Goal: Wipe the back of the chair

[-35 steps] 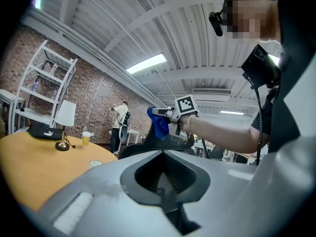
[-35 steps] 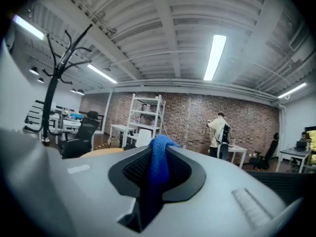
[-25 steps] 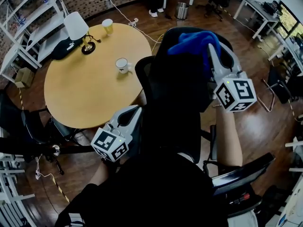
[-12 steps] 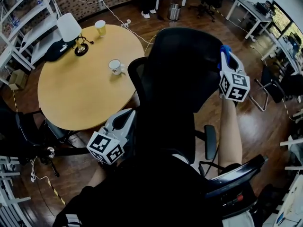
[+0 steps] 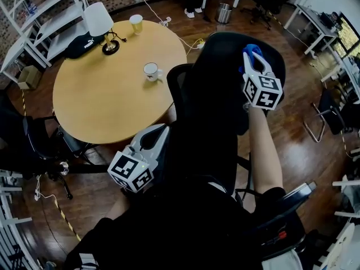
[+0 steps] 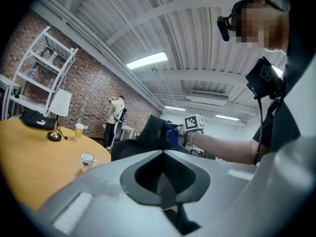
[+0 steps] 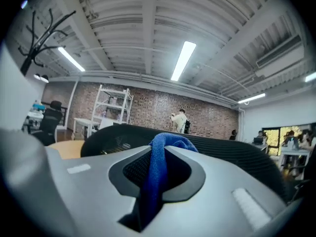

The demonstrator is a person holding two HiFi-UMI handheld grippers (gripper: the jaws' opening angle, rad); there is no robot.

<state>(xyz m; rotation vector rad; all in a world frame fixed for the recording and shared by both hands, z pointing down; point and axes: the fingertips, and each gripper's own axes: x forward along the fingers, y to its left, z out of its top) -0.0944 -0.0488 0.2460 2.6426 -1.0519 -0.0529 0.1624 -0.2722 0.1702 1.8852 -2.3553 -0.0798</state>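
The black office chair's back [image 5: 216, 89] rises in front of me in the head view. My right gripper [image 5: 252, 56] is shut on a blue cloth [image 5: 251, 50] and holds it against the upper right part of that back. In the right gripper view the blue cloth [image 7: 157, 177] hangs between the closed jaws of the right gripper [image 7: 164, 148], with the chair back [image 7: 222, 152] just beyond. My left gripper [image 5: 160, 129] hangs low at the chair's left side, shut and holding nothing. From the left gripper view [image 6: 163, 153], the chair back [image 6: 152, 132] and the cloth [image 6: 171, 135] show further off.
A round wooden table [image 5: 101, 100] stands to the left with a white mug [image 5: 150, 71], a lamp [image 5: 100, 21] and a yellow cup [image 5: 135, 22]. White shelves [image 5: 34, 16] line the far left. Another black chair [image 5: 281, 207] is at lower right. A person [image 6: 117, 112] stands far off.
My right gripper carried the cloth from the top of the chair back to its right edge, then back inward onto the upper right. The left gripper stayed put.
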